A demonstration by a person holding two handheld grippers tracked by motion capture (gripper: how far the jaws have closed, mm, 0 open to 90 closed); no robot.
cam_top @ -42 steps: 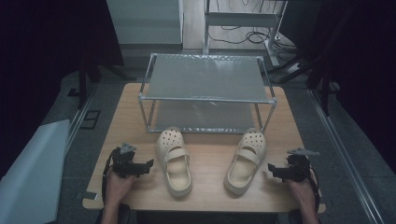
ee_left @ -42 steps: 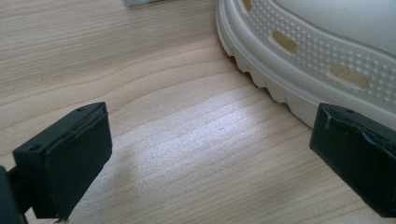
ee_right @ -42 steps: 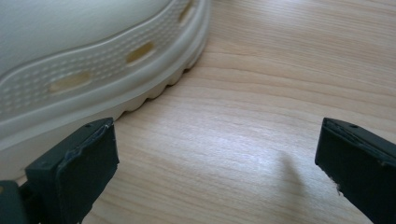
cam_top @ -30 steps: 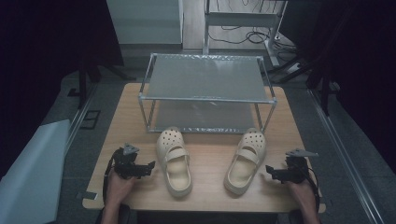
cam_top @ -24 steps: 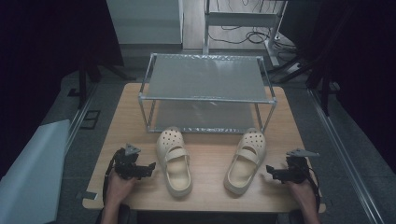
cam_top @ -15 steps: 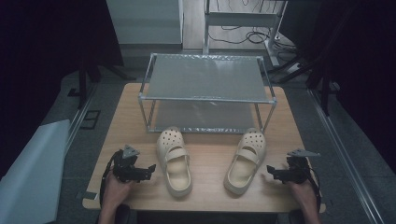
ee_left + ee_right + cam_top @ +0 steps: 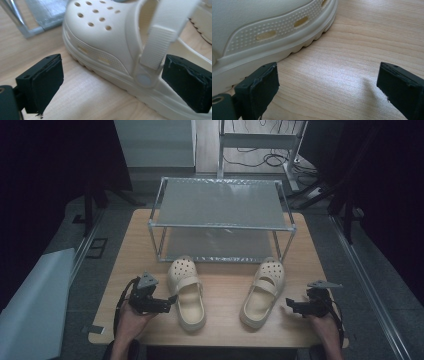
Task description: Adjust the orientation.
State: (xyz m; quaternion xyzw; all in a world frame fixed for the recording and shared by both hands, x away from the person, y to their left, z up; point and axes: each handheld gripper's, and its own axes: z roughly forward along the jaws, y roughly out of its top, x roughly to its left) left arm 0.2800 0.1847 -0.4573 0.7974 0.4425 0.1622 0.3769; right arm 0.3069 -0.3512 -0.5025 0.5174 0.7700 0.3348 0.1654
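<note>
At the bottom left of the high view the left gripper (image 7: 171, 301) lies level, aimed toward frame right at the left clog (image 7: 186, 291) just beside it. Its jaws stand wide and have just been closing a little; in the left gripper view one pad (image 7: 186, 86) sits by the strap rivet, the other (image 7: 41, 83) over bare wood, neither pressing the shoe.

At the bottom right, the right gripper (image 7: 286, 305) points toward frame left at the right clog (image 7: 263, 292), jaws spread wide over the table (image 7: 225, 332), holding nothing.

Both cream clogs lie lengthwise up the frame, heels near, perforated toes toward the metal rack (image 7: 222, 215); the right one leans slightly toward frame right at its toe.
</note>
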